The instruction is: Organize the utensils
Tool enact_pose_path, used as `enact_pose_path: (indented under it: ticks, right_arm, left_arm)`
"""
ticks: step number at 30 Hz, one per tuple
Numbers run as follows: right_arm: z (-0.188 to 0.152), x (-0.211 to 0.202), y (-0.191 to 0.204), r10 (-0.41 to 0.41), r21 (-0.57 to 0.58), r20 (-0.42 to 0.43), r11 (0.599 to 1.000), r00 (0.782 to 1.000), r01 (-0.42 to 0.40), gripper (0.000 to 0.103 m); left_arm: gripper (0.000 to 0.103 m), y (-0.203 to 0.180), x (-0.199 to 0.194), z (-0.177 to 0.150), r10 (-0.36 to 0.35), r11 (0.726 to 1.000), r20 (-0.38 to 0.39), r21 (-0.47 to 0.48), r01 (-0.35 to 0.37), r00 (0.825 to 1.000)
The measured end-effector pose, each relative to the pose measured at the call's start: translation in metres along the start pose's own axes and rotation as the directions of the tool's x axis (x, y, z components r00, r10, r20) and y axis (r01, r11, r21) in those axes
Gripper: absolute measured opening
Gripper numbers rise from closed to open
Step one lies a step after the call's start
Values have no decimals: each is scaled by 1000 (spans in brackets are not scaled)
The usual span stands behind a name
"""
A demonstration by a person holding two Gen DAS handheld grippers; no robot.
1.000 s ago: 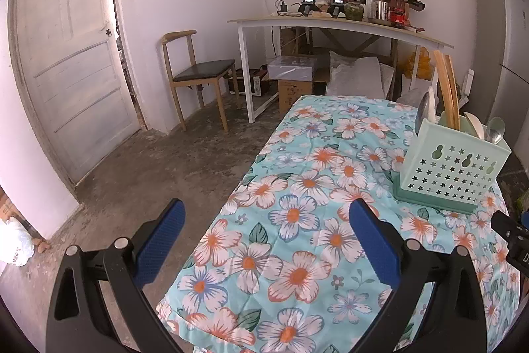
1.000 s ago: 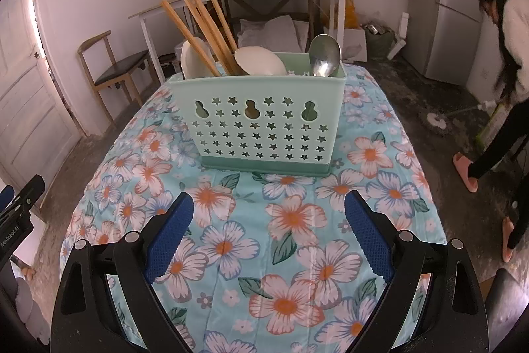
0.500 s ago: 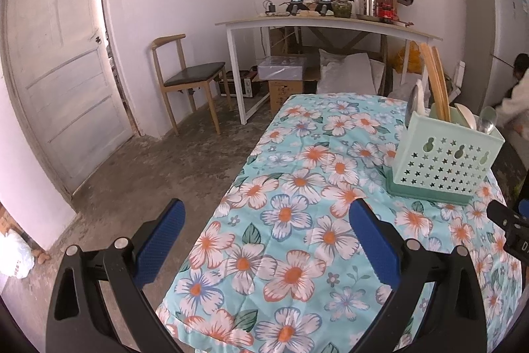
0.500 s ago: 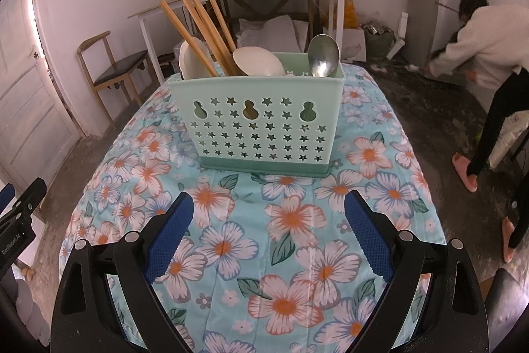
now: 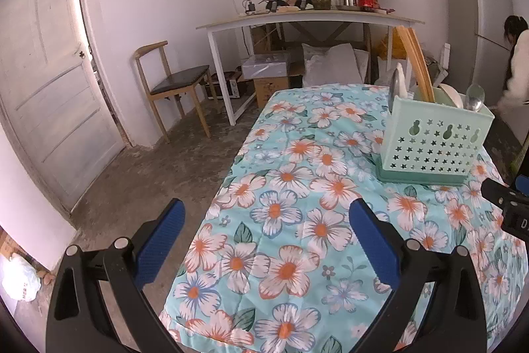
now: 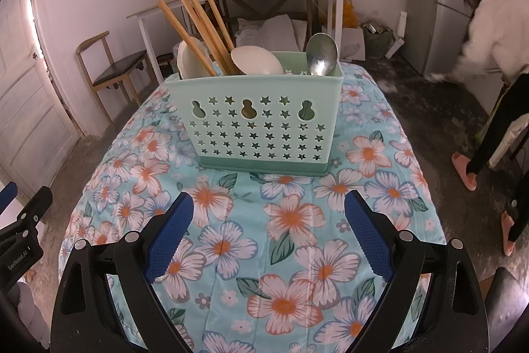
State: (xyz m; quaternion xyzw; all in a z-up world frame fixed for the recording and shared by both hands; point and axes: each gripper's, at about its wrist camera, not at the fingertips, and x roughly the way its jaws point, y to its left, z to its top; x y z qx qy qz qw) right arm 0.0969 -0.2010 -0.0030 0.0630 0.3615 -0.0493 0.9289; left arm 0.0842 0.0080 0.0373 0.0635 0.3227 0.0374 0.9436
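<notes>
Two grippers are held above the floral tablecloth [image 6: 291,253], the left gripper [image 5: 267,240] and the right gripper [image 6: 269,234] each with fingers spread wide and nothing between them. Ahead of the right gripper, a mint-green utensil caddy [image 6: 258,124] is seen upright on the cloth, loaded with wooden chopsticks [image 6: 198,25], two white spoons [image 6: 256,60] and a metal spoon [image 6: 321,53].

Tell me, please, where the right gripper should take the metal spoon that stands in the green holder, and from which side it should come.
Grip the metal spoon by its bowl, which alone rises above the rim of the green utensil holder; the handle is hidden inside. Bring the open right gripper down from above, probably closing on the bowl's side edges, since the white ladle lies close on its left.
</notes>
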Motion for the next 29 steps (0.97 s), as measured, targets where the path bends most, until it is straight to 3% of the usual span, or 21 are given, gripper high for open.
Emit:
enact_pose_path:
  ticks: [19,29]
  right_arm:
    - [1,1,-1,2,1,-3,1000,1000,-2,89]
    - [-2,1,0,1,5,-7,1000,1000,-1,89]
  left_arm:
    - [97,-15,-4,0,-55,994,7,91,55,998]
    - [97,-10,6,-1,-78,997,-49,16,79,996]
